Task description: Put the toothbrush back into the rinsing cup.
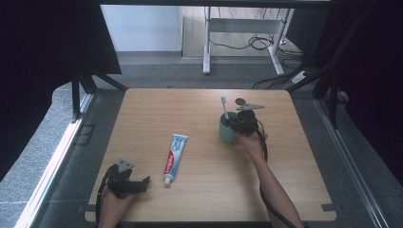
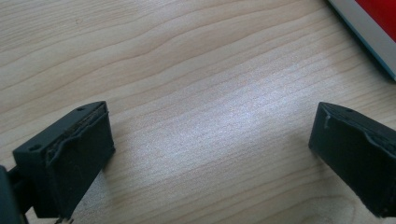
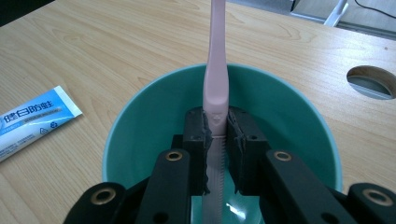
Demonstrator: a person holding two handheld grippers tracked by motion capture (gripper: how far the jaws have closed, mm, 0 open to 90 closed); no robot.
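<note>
Right gripper (image 3: 219, 140) clenched on toothbrush (image 3: 215, 70) | pink, slim, ribbed handle | inside teal cup (image 3: 280, 107)

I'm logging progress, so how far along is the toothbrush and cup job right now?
Done: the pink toothbrush stands with its handle inside the teal cup. In hand: the right tool is shut on that handle. Left: letting go, and perhaps the toothpaste tube, flat on the table near the open left tool.
</note>
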